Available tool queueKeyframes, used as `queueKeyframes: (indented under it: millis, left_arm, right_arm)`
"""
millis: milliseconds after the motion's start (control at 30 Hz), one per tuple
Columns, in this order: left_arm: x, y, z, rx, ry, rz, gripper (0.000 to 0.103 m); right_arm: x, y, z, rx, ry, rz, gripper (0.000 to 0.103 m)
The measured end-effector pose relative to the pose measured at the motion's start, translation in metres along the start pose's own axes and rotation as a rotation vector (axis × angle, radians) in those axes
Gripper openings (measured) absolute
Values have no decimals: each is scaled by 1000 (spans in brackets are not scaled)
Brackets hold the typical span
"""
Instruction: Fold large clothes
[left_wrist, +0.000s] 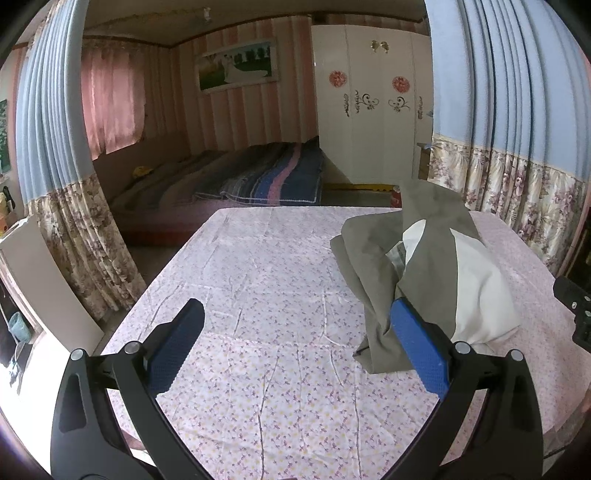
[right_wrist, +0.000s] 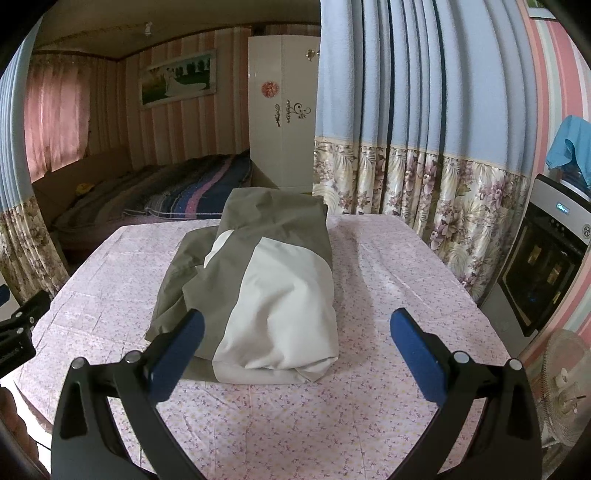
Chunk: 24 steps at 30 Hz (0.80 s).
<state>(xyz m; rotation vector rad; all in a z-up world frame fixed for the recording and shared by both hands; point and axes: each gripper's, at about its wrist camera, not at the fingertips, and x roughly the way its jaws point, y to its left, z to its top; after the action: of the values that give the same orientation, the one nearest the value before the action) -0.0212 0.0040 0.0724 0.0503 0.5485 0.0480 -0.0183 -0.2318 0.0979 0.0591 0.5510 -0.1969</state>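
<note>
An olive-green and white garment (left_wrist: 424, 273) lies bunched in a heap on the table with the pink floral cloth (left_wrist: 266, 295); in the right wrist view the garment (right_wrist: 258, 280) sits in the middle of the table (right_wrist: 388, 266). My left gripper (left_wrist: 299, 339) is open and empty, left of the heap, its right finger just in front of the garment's near edge. My right gripper (right_wrist: 297, 347) is open and empty, straddling the near white end of the heap without touching it. The right gripper's body (left_wrist: 576, 314) shows at the left wrist view's right edge.
Blue and floral curtains (right_wrist: 424, 177) hang behind and right of the table, another curtain (left_wrist: 74, 206) at its left. A bed (left_wrist: 236, 181) and a white wardrobe (left_wrist: 369, 103) stand beyond. An appliance (right_wrist: 546, 258) and a fan (right_wrist: 565, 384) are at the right.
</note>
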Motion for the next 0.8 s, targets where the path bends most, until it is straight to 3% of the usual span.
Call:
queueKeyframes:
  millis: [700,800]
  left_arm:
    - [4,0,-4,15,15,14,100]
    - [4,-3,-5,51,16,-18,100]
  right_arm:
    - [10,-3,-5,2,16,-20,101]
    - [13,-5,-7,6,22,-22,101]
